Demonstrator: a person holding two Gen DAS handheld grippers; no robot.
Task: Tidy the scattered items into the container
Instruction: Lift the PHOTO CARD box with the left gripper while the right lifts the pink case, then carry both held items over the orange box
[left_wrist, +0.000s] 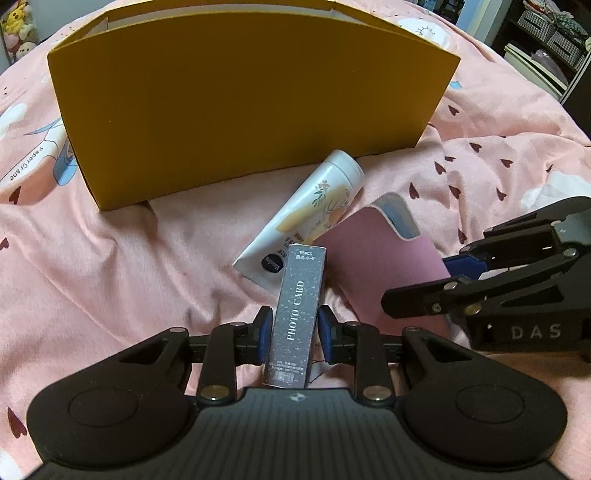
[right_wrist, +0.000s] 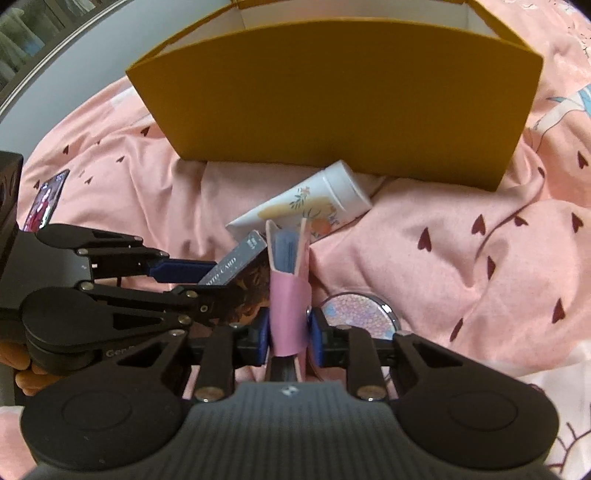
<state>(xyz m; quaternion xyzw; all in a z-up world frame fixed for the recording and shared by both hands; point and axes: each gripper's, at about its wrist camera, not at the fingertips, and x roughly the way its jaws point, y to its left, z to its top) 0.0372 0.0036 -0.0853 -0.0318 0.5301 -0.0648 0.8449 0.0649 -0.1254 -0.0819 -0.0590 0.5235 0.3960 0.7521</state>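
A tall yellow cardboard box stands open-topped on the pink bedding. A white tube with a floral print lies on the bedding just in front of it. My left gripper is shut on a grey "PHOTO CARD" box, its blue pads pressing both long sides. Beside it, my right gripper is shut on a pink card wallet held upright. The two held items almost touch.
A round compact with a pastel floral lid lies on the bedding under my right gripper. A photo card lies far left in the right wrist view. Rumpled pink bedding surrounds everything; shelves and bins stand beyond the bed.
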